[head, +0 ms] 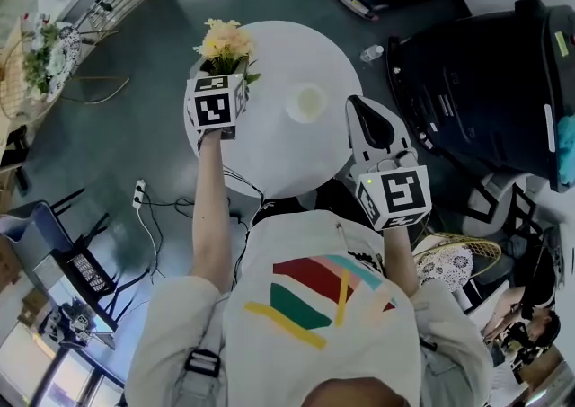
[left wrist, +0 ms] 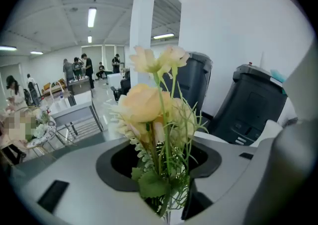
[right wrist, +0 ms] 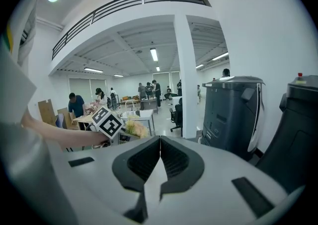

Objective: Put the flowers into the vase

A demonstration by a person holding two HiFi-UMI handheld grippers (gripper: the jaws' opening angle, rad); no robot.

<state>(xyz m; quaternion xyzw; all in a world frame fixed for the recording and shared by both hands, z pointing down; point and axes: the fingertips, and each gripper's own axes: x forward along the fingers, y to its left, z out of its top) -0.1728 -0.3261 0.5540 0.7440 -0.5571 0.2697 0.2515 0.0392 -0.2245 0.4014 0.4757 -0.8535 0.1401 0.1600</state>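
Head view showed your left gripper [head: 222, 66] held over the left edge of the round white table [head: 269, 158], its jaws clamped on the stems of the yellow flowers [head: 225, 39], with the blooms upright above them. The white vase [head: 307, 101] stood near the table's middle, apart from the bouquet. Your right gripper [head: 359, 109] hovered just beside the vase, jaws pressed together with nothing between them.

Beside dark bins [head: 485, 82], round white table [head: 287, 163].
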